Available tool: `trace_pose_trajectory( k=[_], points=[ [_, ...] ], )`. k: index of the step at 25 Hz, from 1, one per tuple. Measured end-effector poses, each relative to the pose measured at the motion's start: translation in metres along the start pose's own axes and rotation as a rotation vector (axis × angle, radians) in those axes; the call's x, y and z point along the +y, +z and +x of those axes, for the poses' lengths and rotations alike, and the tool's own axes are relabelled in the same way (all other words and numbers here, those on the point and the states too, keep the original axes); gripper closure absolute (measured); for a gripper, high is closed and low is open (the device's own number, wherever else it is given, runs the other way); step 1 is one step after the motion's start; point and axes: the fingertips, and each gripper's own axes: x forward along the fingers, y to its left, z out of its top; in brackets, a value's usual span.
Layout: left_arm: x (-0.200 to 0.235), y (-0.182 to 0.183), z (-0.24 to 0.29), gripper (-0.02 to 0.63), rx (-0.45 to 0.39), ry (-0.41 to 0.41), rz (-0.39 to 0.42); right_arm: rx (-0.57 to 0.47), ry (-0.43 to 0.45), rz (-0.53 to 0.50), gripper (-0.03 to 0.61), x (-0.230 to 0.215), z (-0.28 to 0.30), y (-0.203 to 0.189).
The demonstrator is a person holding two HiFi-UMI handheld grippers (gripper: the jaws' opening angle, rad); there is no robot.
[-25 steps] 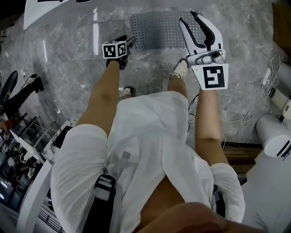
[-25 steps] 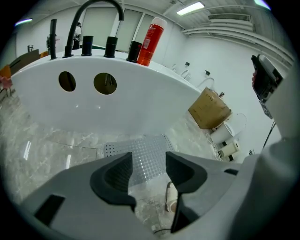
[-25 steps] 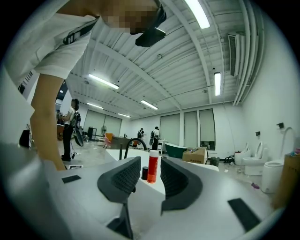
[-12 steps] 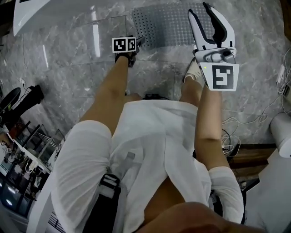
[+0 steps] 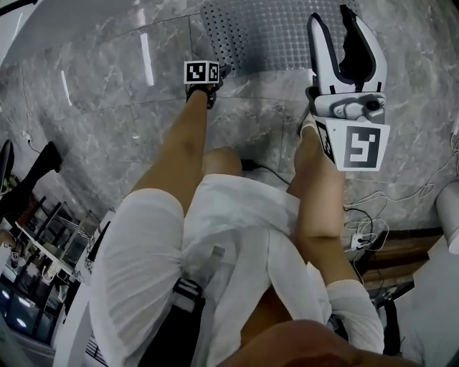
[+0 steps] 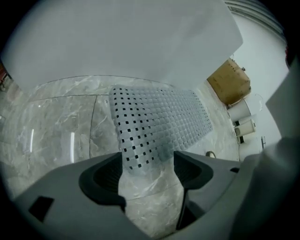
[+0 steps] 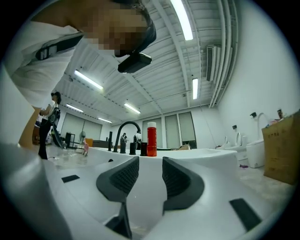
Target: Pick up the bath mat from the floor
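Left gripper (image 6: 147, 164): empty and low near the floor, jaws apart and opening. Only bare floor and the mat's near corner show in the gap, and the ribbed black pads press on nothing.
Right gripper (image 5: 332, 16): empty, held high and close to the head camera, jaws apart and opening. Its own view looks across the room rather than down.
Floor (image 5: 107, 93): polished grey marble tiles with white veins, glossy enough to mirror the ceiling lights.
Bath mat (image 5: 265, 32): lies flat on the floor in front of the person's feet. It is a grey rectangle with rounded corners, a grid of small raised squares pierced by small holes, and it looks rubbery and floppy.
Long axis: runs left to right across the head view. From the left gripper it stretches away ahead and to the right.
Near corner: sits straight ahead of the left jaws, just past the pad tips as far as this wide lens shows.
Nearer hand: the left one, already lined up on that corner; the right would have to come down first.
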Motion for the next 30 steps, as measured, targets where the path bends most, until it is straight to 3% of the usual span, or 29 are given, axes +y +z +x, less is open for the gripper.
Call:
trace_pose_trajectory(
  k=[4, 9, 17, 21, 22, 26, 28, 30],
  points=[
    [0.026, -0.006, 0.044, 0.245, 0.000, 0.045, -0.042, -0.018, 0.044, 0.020, 0.416, 0.020, 0.010, -0.011],
    [0.024, -0.023, 0.084, 0.221, 0.033, 0.062, -0.077, -0.063, 0.026, 0.059, 0.416, 0.013, 0.013, -0.003],
    [0.029, -0.027, 0.121, 0.215, 0.024, 0.103, -0.158, -0.032, 0.040, -0.004, 0.414, 0.001, 0.015, -0.011],
    [0.027, -0.032, 0.121, 0.223, 0.076, 0.104, -0.129, -0.008, 0.059, -0.030, 0.414, 0.005, 0.016, -0.015],
    [0.026, -0.032, 0.118, 0.310, 0.089, 0.097, -0.126, 0.000, 0.065, -0.037, 0.414, 0.006, 0.016, -0.017],
    [0.002, -0.026, 0.110, 0.473, 0.113, 0.012, -0.119, 0.028, 0.067, -0.060, 0.413, 0.004, 0.017, -0.026],
    [-0.014, -0.020, 0.105, 0.532, 0.105, -0.013, -0.109, 0.046, 0.072, -0.067, 0.413, 0.003, 0.017, -0.030],
    [-0.029, -0.015, 0.094, 0.551, 0.091, -0.031, -0.100, 0.071, 0.091, -0.069, 0.413, 0.003, 0.015, -0.034]
  ],
)
